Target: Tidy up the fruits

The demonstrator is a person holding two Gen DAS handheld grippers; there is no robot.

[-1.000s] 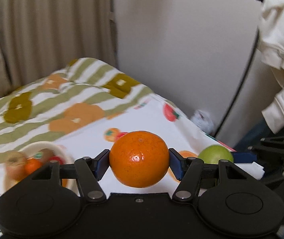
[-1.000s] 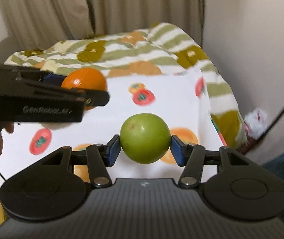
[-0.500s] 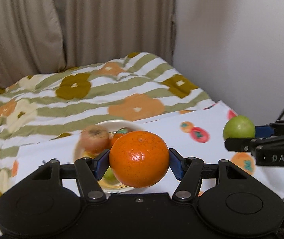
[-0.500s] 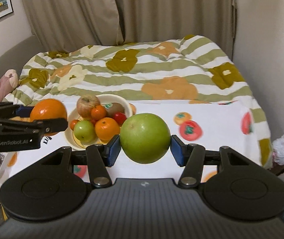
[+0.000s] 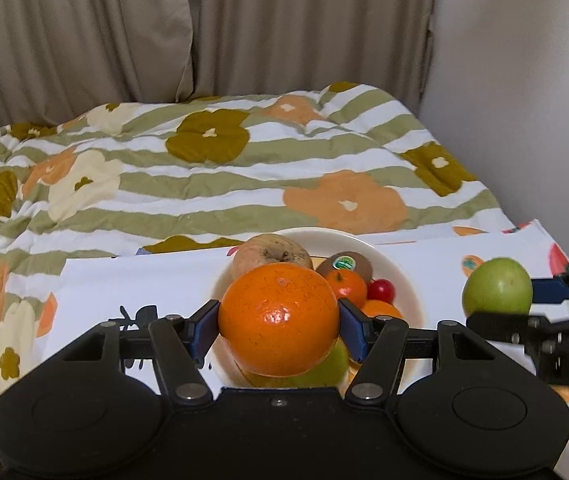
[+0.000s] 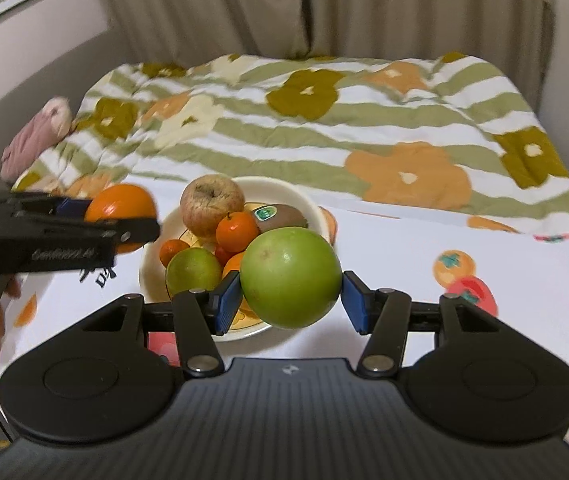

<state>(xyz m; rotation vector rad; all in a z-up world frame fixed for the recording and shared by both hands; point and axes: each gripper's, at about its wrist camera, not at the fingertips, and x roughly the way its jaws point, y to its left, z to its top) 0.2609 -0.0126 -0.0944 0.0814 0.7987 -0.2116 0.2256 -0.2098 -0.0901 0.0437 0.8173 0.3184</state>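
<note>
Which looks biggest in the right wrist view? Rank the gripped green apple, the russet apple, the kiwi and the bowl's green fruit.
1. green apple, though nearest the camera
2. russet apple
3. green fruit and kiwi: unsure, both partly hidden

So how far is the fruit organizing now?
Done: the bowl already holds an apple, a kiwi and small fruits. In hand: the left gripper holds an orange, the right gripper a green fruit. Left: placing both in the bowl.
</note>
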